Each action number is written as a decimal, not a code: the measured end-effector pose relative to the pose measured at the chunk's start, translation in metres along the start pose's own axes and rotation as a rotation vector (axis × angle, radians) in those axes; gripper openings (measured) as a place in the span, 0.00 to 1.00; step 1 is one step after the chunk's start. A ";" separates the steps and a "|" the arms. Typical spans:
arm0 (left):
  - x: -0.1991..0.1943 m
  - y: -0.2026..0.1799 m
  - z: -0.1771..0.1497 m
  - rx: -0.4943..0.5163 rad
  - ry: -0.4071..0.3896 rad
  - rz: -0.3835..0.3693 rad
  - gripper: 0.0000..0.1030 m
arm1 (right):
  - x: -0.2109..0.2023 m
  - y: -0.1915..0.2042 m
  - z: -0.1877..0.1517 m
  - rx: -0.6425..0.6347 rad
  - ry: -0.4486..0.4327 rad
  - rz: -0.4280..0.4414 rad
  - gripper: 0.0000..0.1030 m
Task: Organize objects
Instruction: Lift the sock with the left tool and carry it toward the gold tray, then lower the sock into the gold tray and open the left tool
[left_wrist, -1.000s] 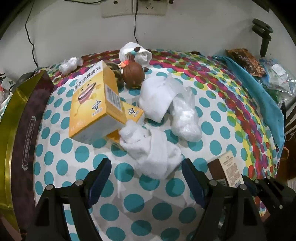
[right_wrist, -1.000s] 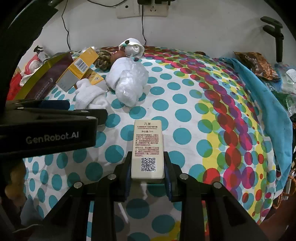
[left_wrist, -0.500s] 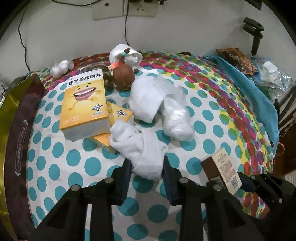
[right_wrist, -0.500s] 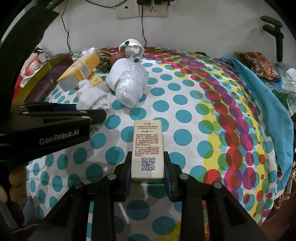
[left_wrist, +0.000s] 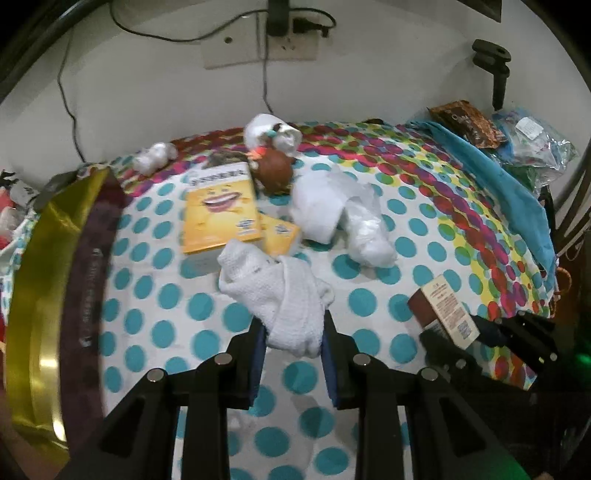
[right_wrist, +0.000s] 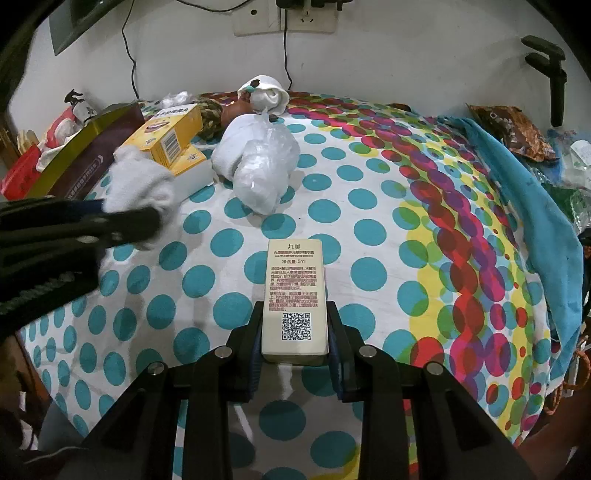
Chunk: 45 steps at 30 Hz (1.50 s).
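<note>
My left gripper (left_wrist: 293, 334) is shut on a white knitted cloth (left_wrist: 284, 291), which hangs lifted off the dotted tablecloth (left_wrist: 177, 325). In the right wrist view the same cloth (right_wrist: 138, 186) shows blurred at the left gripper's tip (right_wrist: 147, 225). My right gripper (right_wrist: 293, 339) is shut on a small cream box with a QR code (right_wrist: 295, 291), held still above the tablecloth; the left wrist view also shows this box (left_wrist: 443, 310). Two yellow boxes (left_wrist: 221, 210) lie just behind the cloth.
A gold and maroon tin (left_wrist: 59, 280) stands along the left. A white wrapped bundle with a plastic bag (left_wrist: 343, 218), a brown doll head (left_wrist: 275, 170) and a white cap (left_wrist: 271, 133) lie behind. A blue cloth (left_wrist: 491, 188) and snack packets (left_wrist: 465, 122) sit at right.
The left gripper went from wide open around the white cloth to shut on it, then lifted it up and back. The large yellow box tipped flat. The right gripper kept still.
</note>
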<state>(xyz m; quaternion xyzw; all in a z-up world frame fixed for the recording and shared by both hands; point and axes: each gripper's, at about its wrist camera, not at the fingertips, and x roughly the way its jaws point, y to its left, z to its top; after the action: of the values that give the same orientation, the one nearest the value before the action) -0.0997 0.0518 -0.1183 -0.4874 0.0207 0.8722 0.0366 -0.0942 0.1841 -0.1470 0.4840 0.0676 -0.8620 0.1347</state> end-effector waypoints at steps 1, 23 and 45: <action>-0.002 0.003 -0.001 -0.005 0.002 0.004 0.26 | 0.000 0.001 0.000 -0.001 -0.001 -0.004 0.27; -0.101 0.124 -0.003 -0.078 -0.131 0.219 0.27 | 0.004 0.010 0.004 0.018 0.007 -0.039 0.27; -0.061 0.259 -0.027 -0.218 -0.068 0.381 0.27 | 0.006 0.024 0.009 -0.006 0.029 -0.148 0.27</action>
<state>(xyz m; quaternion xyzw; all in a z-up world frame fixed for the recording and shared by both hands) -0.0663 -0.2106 -0.0802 -0.4462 0.0169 0.8763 -0.1811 -0.0971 0.1583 -0.1471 0.4899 0.1078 -0.8622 0.0708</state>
